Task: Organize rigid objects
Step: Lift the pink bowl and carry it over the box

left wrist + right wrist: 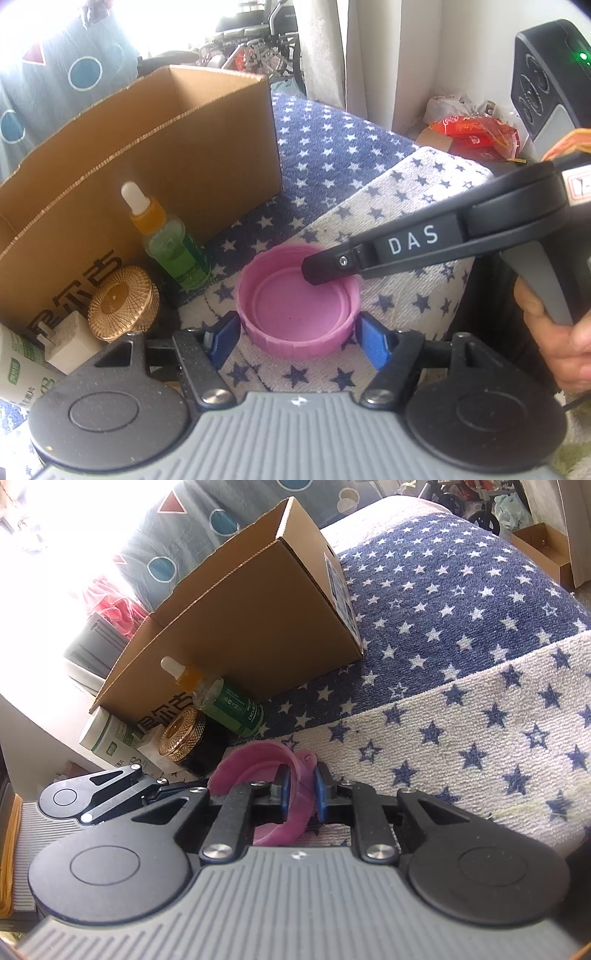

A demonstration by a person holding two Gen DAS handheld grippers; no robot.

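The white bottle [18, 373] runs off the left edge and its label's too small to read. The right hand-held gripper [299, 794] hides much of the pink lid [273, 775].

I see the pink ribbed lid [298, 300] lying open side up on the star-patterned blanket [406, 206], near the green dropper bottle [173, 243], gold-capped jar [123, 302] and cardboard box [177, 147].

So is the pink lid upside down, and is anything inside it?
Yes, the pink lid lies hollow side up on the star cloth. Only the right gripper finger pinching its wall reaches inside.
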